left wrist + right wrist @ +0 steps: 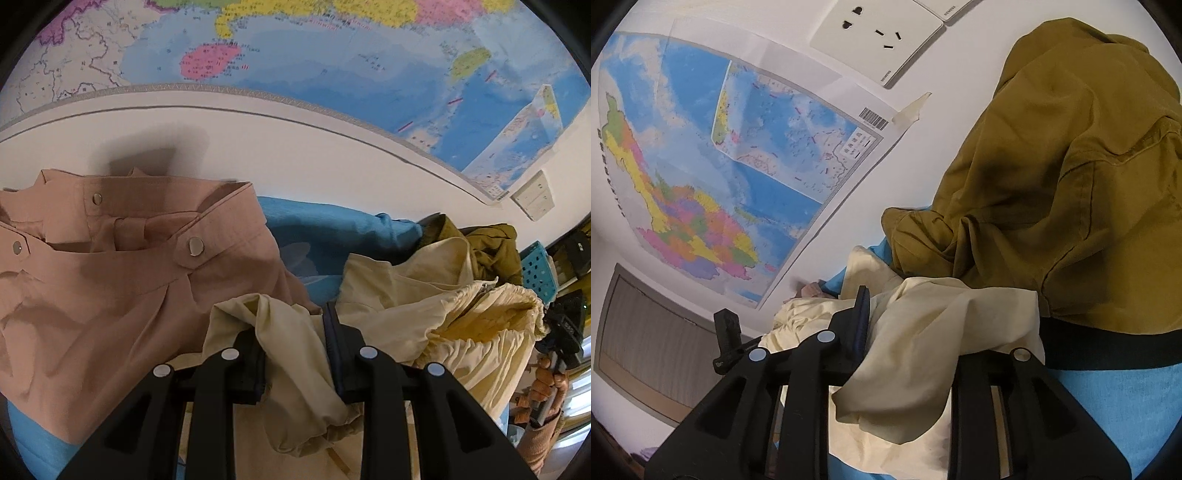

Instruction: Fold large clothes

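Observation:
A cream garment (424,317) lies crumpled on a blue sheet (317,236). My left gripper (295,328) has a fold of the cream cloth between its fingers, which stand a little apart around it. In the right wrist view my right gripper (905,314) has the same cream garment (923,332) draped between and over its fingers; the right finger is hidden under the cloth. The right gripper also shows in the left wrist view (561,332) at the far right, beyond the cream garment's gathered hem.
A pink garment with snap buttons (122,266) lies left of the cream one. An olive jacket (1071,166) is heaped behind, against the white wall. A map (332,62) hangs above. A wall socket (879,40) and a turquoise basket (539,269) are on the right.

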Tool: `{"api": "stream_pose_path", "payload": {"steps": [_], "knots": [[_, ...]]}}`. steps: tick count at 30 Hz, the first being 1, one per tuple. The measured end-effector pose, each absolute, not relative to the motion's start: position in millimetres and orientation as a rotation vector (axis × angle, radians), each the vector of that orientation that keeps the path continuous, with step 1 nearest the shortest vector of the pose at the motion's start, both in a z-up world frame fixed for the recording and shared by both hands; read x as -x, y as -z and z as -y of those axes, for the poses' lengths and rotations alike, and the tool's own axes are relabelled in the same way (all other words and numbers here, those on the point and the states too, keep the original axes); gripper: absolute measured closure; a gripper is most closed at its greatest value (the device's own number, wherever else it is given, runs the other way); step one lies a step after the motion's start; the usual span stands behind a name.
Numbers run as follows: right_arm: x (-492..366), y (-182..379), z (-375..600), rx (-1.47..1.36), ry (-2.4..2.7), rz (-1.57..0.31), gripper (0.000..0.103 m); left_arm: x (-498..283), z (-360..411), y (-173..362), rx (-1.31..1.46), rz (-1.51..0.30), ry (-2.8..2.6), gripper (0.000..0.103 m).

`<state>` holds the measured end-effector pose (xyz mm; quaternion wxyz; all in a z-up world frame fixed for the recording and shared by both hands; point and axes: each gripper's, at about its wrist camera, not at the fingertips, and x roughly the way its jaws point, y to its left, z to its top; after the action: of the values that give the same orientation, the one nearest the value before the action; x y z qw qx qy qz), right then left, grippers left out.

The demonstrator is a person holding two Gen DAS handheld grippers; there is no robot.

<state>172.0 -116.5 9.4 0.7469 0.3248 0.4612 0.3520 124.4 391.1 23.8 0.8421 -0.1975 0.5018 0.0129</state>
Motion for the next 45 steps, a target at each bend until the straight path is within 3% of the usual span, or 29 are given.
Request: {"api": "stream_pose_path", "payload": {"steps": [7,10,12,15,20,25,30,35,37,39,40,42,45], "knots": [[-172.2,-13.3,114.5,-0.694,-0.77,-1.009,0.073,-130.6,-389.0,-17.3,0.408,-1.067,-0.045,0.077],[-169.8,-14.1,113.0,-0.709,-0.774,-1.006,0.055,-132.0,-386.5,-15.8,0.402,-1.064,-0.049,0.076],[-165.9,-17.8,112.9,-0.719,-0.783,-0.986,0.036,-132.6,-386.3,-14.9,0.405,-1.061,-0.05,0.076],[-154.2,-31.6,110.5,-0.68,-0.797,-0.94,0.02,-129.9,-386.5,-13.9,0.41,-1.051,-0.051,0.076],[-122.1,-51.9,88.3,-0.481,-0.808,-0.845,0.01,-128.7,-385.3,-12.1,0.404,-1.044,-0.055,0.076],[-92.9,-48.8,38.3,-0.091,-0.653,-0.765,0.01,-127.9,-381.9,-11.6,0.399,-1.036,-0.071,0.075],[-92.0,-52.2,58.2,-0.228,-0.685,-0.749,0.014,-126.2,-387.5,-10.6,0.436,-1.031,-0.05,0.073],[-74.7,-43.7,18.4,0.036,-0.639,-0.729,0.006,-127.9,-389.0,-9.1,0.449,-1.035,-0.038,0.07],[-85.9,-32.9,10.2,0.079,-0.568,-0.742,0.011,-126.7,-389.8,-10.4,0.458,-1.026,-0.034,0.068],[-101.1,-24.5,12.7,0.063,-0.528,-0.771,0.04,-120.4,-390.7,-16.4,0.476,-1.001,-0.014,0.064],[-109.6,-21.3,15.3,0.053,-0.521,-0.785,0.045,-114.9,-392.6,-21.1,0.501,-0.977,0.013,0.058],[-125.6,-18.0,27.0,-0.025,-0.536,-0.816,0.064,-101.8,-397.7,-31.3,0.559,-0.911,0.083,0.039],[-136.1,-21.8,39.6,-0.096,-0.562,-0.833,0.077,-73.3,-405.4,-53.4,0.587,-0.769,0.144,0.026]]}}
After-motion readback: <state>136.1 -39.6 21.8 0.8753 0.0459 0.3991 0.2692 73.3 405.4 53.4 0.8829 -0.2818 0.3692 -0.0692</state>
